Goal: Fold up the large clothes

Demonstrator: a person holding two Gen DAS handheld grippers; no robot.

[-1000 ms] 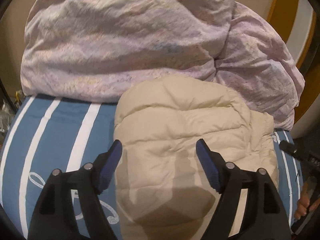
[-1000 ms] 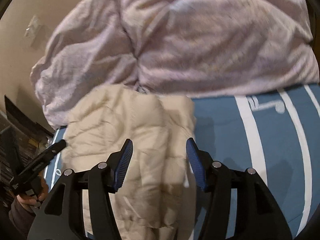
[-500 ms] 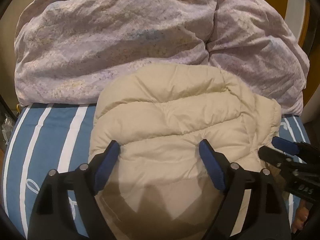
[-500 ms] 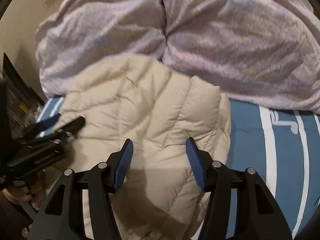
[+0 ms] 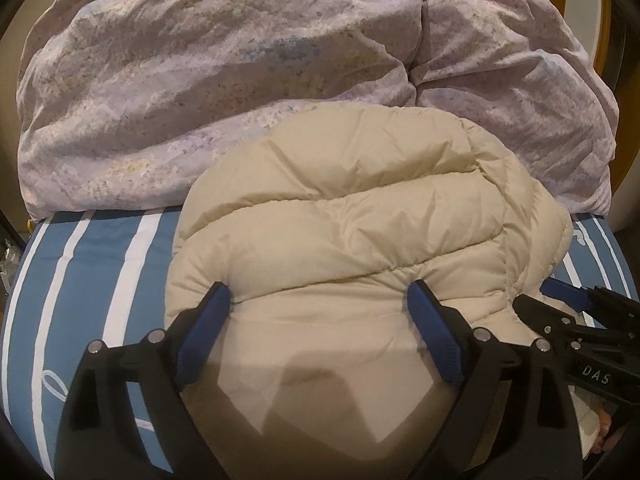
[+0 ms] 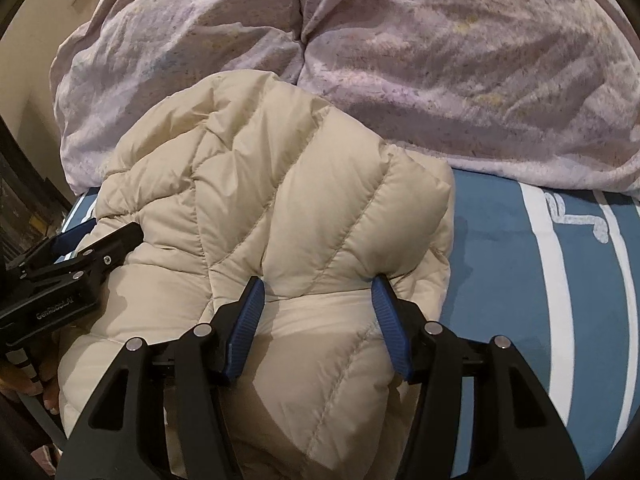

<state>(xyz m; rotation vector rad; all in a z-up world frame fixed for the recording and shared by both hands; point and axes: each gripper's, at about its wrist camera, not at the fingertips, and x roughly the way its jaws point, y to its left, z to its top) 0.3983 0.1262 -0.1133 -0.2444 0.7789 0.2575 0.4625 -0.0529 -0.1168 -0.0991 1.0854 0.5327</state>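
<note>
Cream quilted puffer jacket (image 5: pixel 340 240), rumpled lilac duvet (image 5: pixel 200 80)

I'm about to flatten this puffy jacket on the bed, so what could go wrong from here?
1. The cream down jacket bulges between the open left tongs and right tongs; slippery puffy fabric may spring back when released.
2. It sits against the lilac duvet, so a push could snag or drag the duvet.
3. Both tongs work close together; the right tongs, seen in the left view, could collide.
</note>
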